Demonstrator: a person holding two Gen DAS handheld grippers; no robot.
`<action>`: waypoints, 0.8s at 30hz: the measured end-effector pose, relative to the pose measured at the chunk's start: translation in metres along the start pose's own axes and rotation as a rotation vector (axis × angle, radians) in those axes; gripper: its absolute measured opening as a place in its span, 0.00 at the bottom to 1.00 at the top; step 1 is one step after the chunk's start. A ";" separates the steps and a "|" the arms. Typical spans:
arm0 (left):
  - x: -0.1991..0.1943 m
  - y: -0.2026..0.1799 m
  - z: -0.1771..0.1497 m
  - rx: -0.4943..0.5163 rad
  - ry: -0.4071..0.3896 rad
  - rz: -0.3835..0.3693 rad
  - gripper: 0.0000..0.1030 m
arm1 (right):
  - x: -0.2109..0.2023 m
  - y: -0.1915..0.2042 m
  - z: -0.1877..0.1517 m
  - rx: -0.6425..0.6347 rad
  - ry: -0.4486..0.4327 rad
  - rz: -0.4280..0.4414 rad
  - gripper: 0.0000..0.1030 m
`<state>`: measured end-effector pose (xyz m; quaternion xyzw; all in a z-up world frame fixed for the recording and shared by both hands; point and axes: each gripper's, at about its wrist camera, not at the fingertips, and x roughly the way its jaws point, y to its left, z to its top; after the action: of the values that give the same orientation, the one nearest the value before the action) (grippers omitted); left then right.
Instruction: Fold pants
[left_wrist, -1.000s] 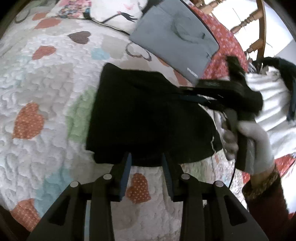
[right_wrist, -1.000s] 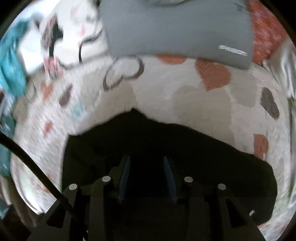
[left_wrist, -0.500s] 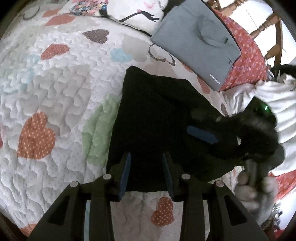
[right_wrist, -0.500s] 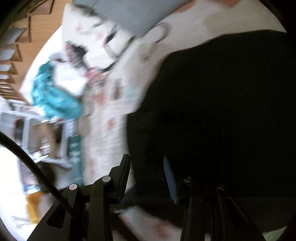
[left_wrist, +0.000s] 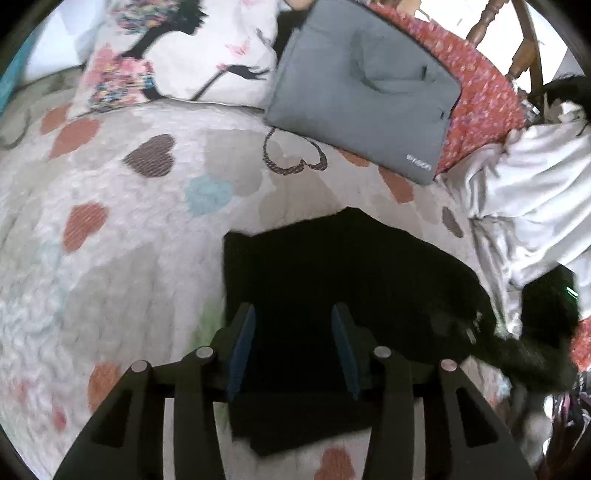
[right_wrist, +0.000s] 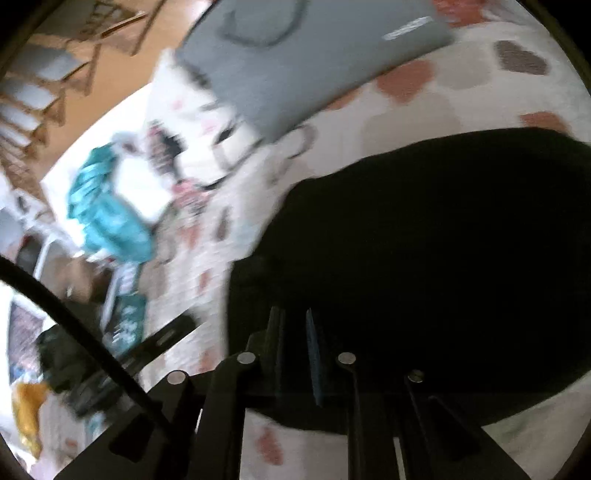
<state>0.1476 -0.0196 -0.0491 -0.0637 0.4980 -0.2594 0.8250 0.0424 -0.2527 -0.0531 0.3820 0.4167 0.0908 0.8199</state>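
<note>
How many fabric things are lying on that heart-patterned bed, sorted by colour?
Black: 1, the folded pants
Grey: 1, the padded sleeve
White with pictures: 1, the pillow
White, crumpled: 1, the cloth
Red floral: 1, the fabric
Total: 5

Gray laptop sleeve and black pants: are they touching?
Apart. The left wrist view shows a strip of heart-patterned quilt between the gray laptop sleeve and the black pants.
</note>
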 end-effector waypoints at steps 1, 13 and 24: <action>0.010 -0.004 0.004 0.004 0.009 0.005 0.40 | 0.009 0.005 -0.001 -0.009 0.033 0.044 0.13; 0.012 -0.021 -0.026 0.049 -0.077 -0.079 0.40 | 0.023 -0.012 0.046 -0.057 0.072 -0.161 0.27; 0.044 -0.076 -0.073 0.385 -0.091 0.054 0.43 | 0.122 0.015 0.147 -0.238 0.309 -0.433 0.49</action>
<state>0.0733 -0.0955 -0.0922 0.0966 0.4028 -0.3245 0.8503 0.2333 -0.2657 -0.0645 0.1667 0.5950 0.0191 0.7860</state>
